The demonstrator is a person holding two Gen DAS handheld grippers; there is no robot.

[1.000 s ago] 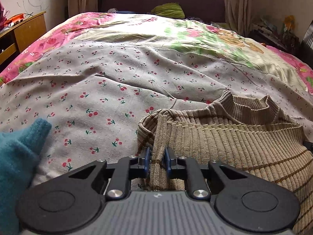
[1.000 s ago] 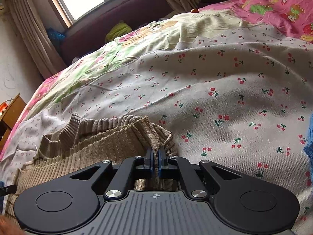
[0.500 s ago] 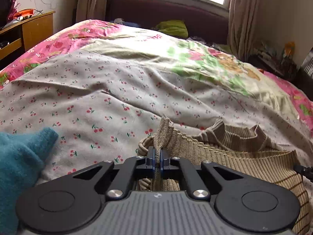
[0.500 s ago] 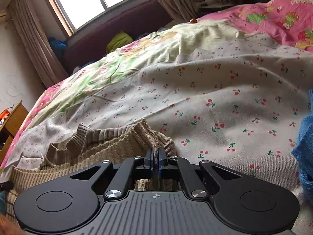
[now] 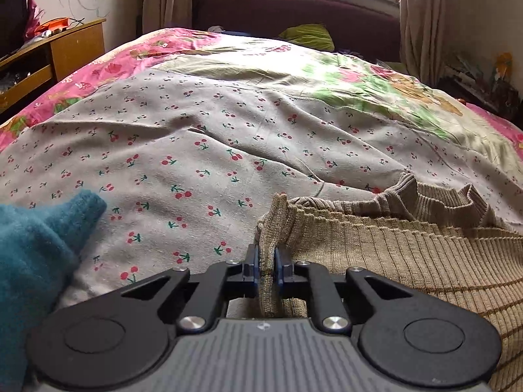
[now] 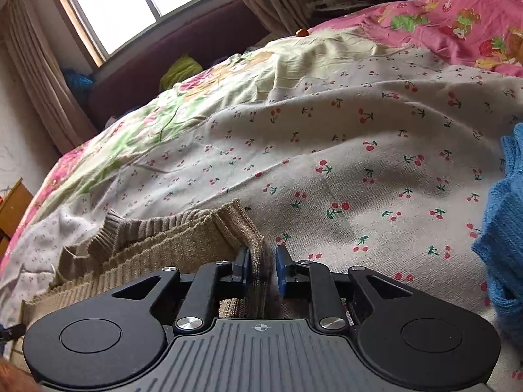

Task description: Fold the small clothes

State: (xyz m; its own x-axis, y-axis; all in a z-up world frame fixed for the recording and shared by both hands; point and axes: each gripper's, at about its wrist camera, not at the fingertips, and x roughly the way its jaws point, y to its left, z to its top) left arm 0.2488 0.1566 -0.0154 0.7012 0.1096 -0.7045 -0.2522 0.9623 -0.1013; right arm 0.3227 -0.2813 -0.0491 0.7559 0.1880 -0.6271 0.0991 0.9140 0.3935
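A tan ribbed sweater [image 5: 408,248] lies on the cherry-print sheet [image 5: 202,150] at the near edge of the bed. The left hand-held gripper [image 5: 267,266] pinches a raised fold at the sweater's left side, its jaws just starting to part. The right hand-held gripper [image 6: 263,269] is opening around the sweater's right edge; its right pad stands clear of the knit. A teal garment [image 5: 36,238] lies near the left edge, a blue knit [image 6: 503,228] near the right.
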